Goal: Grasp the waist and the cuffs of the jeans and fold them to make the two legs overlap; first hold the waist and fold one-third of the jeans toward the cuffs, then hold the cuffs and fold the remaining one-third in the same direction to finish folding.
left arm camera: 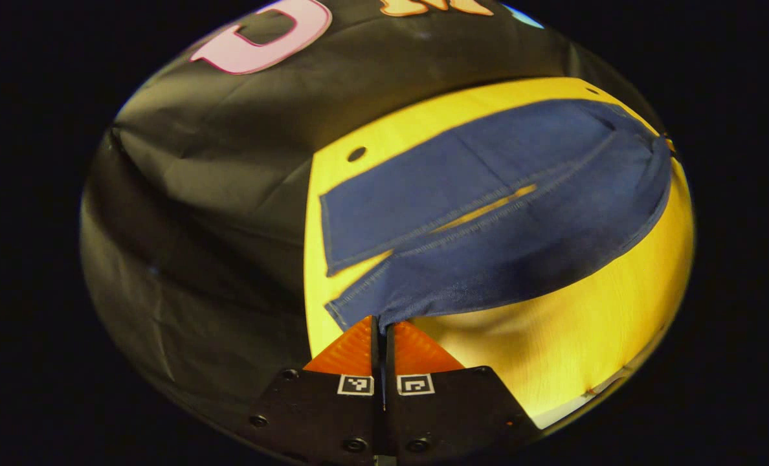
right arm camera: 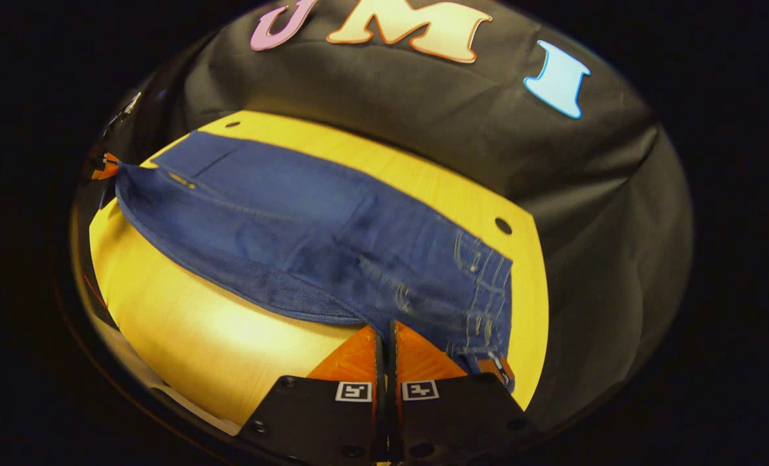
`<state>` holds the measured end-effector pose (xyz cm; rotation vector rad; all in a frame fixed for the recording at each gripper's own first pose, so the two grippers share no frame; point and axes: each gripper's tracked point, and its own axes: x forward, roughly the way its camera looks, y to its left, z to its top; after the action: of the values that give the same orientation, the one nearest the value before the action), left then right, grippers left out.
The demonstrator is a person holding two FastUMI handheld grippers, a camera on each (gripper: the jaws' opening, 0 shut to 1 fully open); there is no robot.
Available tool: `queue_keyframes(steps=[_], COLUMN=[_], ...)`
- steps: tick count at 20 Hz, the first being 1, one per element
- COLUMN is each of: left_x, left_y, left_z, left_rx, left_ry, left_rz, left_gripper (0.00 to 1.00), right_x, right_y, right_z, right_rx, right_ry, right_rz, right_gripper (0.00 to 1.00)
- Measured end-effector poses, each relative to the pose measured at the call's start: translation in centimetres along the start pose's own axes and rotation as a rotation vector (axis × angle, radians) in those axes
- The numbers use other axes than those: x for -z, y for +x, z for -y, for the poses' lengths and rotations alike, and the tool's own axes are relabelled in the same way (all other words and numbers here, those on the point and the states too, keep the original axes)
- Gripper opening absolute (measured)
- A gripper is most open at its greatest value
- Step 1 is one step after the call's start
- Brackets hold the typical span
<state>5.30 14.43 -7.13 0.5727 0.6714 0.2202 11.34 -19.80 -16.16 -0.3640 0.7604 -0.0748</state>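
Two closed grippers pinch the jeans (left arm camera: 488,213) on the yellow table (left arm camera: 585,349), the left gripper (left arm camera: 382,323) at the near cuff (left arm camera: 358,301) and the right gripper (right arm camera: 384,330) at the waist (right arm camera: 481,285), apparently so one leg can be drawn over the other.

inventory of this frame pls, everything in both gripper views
jeans: 1, dark blue, spread lengthwise on the table, near leg lifted off the top at both ends, far leg flat.
table: 1, yellow wood-look top with small round holes, under the jeans.
booth wall: 1, black cloth, behind and beside the table.
left tongs: 1, closed on the near leg's cuff edge.
right tongs: 1, closed on the jeans' near edge close to the waist.
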Motion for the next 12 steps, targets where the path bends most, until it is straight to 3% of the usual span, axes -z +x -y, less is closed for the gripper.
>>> queue_keyframes(steps=[3, 4, 7, 12], left_x=[-3.5, -4.2, -6.7, -8.9], left_y=[0.0, -0.4, -0.9, 3.8], left_z=[-0.5, -0.6, -0.6, -0.9], left_rx=[-0.050, -0.071, -0.123, -0.166], left_ry=[-0.068, -0.078, -0.094, -0.158], left_rz=[0.055, 0.071, 0.099, 0.105], left_gripper=[0.00, 0.00, 0.00, 0.00], right_x=[-4.2, -5.7, -9.5, -13.0], right_y=[1.8, 2.6, 5.5, 14.0], right_z=[1.5, 2.1, 3.6, 4.3], right_rx=[0.024, 0.036, 0.068, 0.062], right_ry=[0.007, 0.005, 0.007, 0.082], right_rz=[0.063, 0.084, 0.130, 0.150], right_gripper=[0.06, 0.00, 0.02, 0.00])
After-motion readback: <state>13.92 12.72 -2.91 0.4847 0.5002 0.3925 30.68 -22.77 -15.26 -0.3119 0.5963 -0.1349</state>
